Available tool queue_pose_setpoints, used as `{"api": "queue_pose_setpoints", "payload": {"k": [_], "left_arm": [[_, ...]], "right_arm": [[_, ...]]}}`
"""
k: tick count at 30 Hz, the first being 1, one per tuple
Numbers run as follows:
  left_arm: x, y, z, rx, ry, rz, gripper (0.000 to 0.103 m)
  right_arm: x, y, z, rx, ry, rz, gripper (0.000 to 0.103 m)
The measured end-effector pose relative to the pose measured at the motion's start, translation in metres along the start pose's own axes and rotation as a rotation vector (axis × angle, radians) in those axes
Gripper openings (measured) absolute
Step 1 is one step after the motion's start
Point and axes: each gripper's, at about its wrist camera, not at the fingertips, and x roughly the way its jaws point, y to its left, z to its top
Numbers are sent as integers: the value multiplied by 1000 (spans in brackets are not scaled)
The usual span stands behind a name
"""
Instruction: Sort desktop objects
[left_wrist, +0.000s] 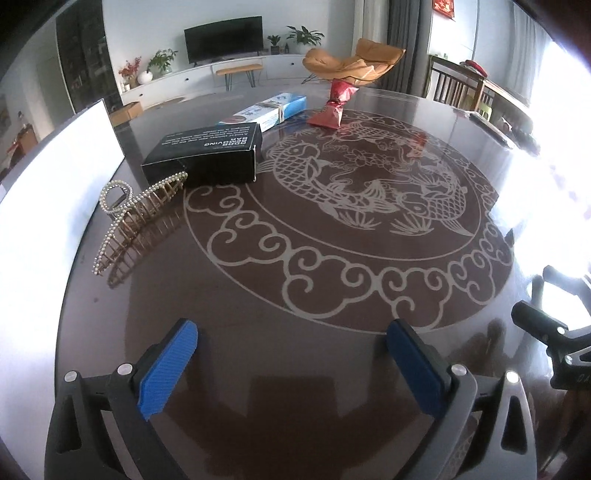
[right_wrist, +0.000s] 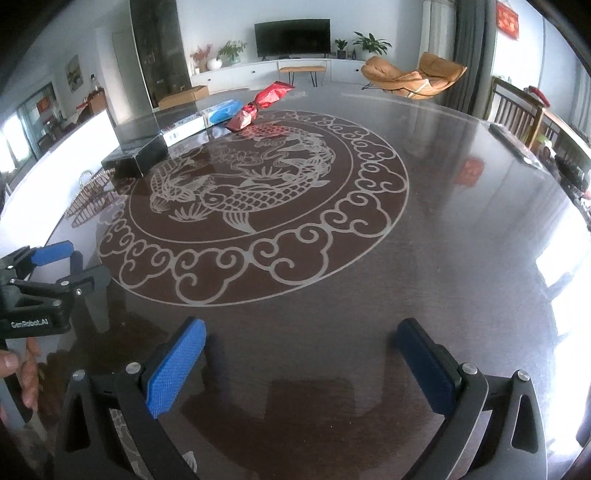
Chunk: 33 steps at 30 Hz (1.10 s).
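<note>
A pearl hair claw (left_wrist: 136, 221) lies at the table's left, beside a black box (left_wrist: 205, 157). Behind it lie a white and blue long box (left_wrist: 273, 110) and a red wrapped packet (left_wrist: 334, 105). My left gripper (left_wrist: 291, 362) is open and empty over the near table, well short of them. My right gripper (right_wrist: 301, 363) is open and empty too. The right wrist view shows the claw (right_wrist: 88, 195), the black box (right_wrist: 136, 158), the long box (right_wrist: 207, 120), the red packet (right_wrist: 258, 105) and the left gripper (right_wrist: 64, 258) at far left.
The round dark glossy table (right_wrist: 461, 221) bears a fish pattern (right_wrist: 251, 184). A white panel (left_wrist: 48, 221) lies along the table's left edge. A dark flat item (right_wrist: 513, 142) lies at the far right edge, with wooden chairs (right_wrist: 517, 110) behind.
</note>
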Motion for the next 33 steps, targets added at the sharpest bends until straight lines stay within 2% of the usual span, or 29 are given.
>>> {"api": "queue_pose_setpoints", "payload": {"k": [8,33], "left_arm": [[-8,1,-5,4,-9,-7,103],[-8,1,-6,4,-8,-7,103]], "right_arm": [[3,4,-1,-26,15,-32,103],[2,5,-1,-24,16,-32,103]]}}
